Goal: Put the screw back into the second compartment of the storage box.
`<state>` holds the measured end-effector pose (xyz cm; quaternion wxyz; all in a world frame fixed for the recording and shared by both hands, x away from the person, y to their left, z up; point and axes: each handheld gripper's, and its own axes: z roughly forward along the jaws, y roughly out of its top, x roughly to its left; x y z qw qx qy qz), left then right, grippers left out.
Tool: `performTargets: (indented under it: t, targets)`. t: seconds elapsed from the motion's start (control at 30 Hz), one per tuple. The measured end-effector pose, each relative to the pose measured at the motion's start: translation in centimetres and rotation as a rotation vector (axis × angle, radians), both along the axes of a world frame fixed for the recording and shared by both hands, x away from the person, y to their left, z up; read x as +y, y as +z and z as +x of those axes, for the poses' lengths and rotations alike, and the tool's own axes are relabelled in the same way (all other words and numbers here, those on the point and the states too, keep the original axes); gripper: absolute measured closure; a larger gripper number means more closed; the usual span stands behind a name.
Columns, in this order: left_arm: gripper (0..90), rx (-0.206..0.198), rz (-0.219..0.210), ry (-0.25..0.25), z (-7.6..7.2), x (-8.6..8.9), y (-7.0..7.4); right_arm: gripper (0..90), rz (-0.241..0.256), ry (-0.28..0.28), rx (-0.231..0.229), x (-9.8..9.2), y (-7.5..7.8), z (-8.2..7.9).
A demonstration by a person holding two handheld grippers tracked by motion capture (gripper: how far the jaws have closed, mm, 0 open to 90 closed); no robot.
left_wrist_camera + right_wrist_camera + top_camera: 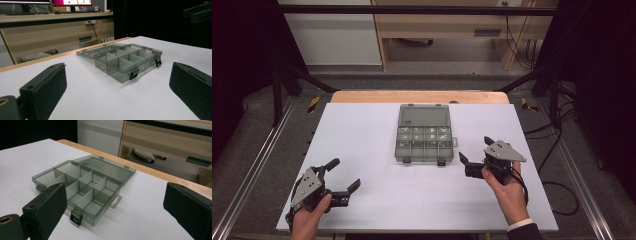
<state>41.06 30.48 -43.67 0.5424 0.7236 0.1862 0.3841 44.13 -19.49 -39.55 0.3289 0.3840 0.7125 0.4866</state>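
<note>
A clear grey compartment box (424,142) lies open at the middle of the white table (362,130), its lid (423,116) folded flat toward the far side. Small pale bits show in its compartments; I cannot tell what they are. My left gripper (344,174) rests open at the near left, well short of the box (125,61); its own view shows nothing held at the left gripper (117,100). At the box's near right corner my right gripper (476,149) is open and apart from the box (82,187). The right gripper (117,217) holds nothing.
The table's wooden far edge (419,96) runs behind the box. Beyond it stand a wooden desk (50,30) with monitors (72,3) and a white cabinet (332,35). Black frame posts (277,85) flank the table, and cables (557,185) lie on the floor at the right.
</note>
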Motion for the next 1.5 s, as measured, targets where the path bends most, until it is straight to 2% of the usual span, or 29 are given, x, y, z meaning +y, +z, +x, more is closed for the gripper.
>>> performTargets:
  t: [0.23, 0.37, 0.47, 0.8, 0.83, 1.07, 1.23, 1.3, 1.43, 1.5]
  targets:
    - [1.1, -0.008, -0.002, 0.014, -0.2, 0.3, 0.2, 4.9, 0.013, -0.023, 0.006, -1.6, -1.0, -0.9]
    - [1.1, -0.013, 0.01, 0.018, -0.2, 0.4, 0.3, 5.2, -0.001, -0.034, -0.004, -2.5, -1.6, -1.3]
    - [1.2, -0.019, 0.011, 0.015, -0.2, 0.5, 0.4, 5.4, 0.014, -0.044, -0.005, -3.1, -2.1, -1.5]
    - [1.1, -0.026, -0.007, 0.046, -0.4, 1.3, 0.5, 4.8, 0.035, -0.058, -0.024, -4.6, -3.9, -2.3]
    - [1.4, -0.032, 0.004, 0.07, -0.5, 1.5, 0.6, 4.6, 0.043, -0.06, -0.026, -5.0, -4.4, -2.4]
    - [1.6, -0.029, 0.011, 0.078, -0.7, 1.9, 0.5, 4.1, 0.074, -0.053, -0.034, -5.4, -5.5, -2.5]
    - [1.5, -0.019, 0.012, 0.091, -1.2, 2.3, 0.2, 3.8, 0.102, -0.031, -0.058, -5.2, -6.5, -2.5]
    - [1.5, -0.016, 0.004, 0.1, -1.4, 2.6, 0.1, 3.8, 0.097, -0.017, -0.072, -5.1, -7.2, -2.6]
    - [1.6, -0.011, -0.025, 0.127, -1.7, 2.9, -0.1, 3.8, 0.097, -0.01, -0.088, -5.1, -7.2, -2.7]
    - [1.6, -0.011, -0.027, 0.14, -1.7, 2.9, -0.1, 3.8, 0.108, -0.011, -0.095, -5.3, -7.2, -2.8]
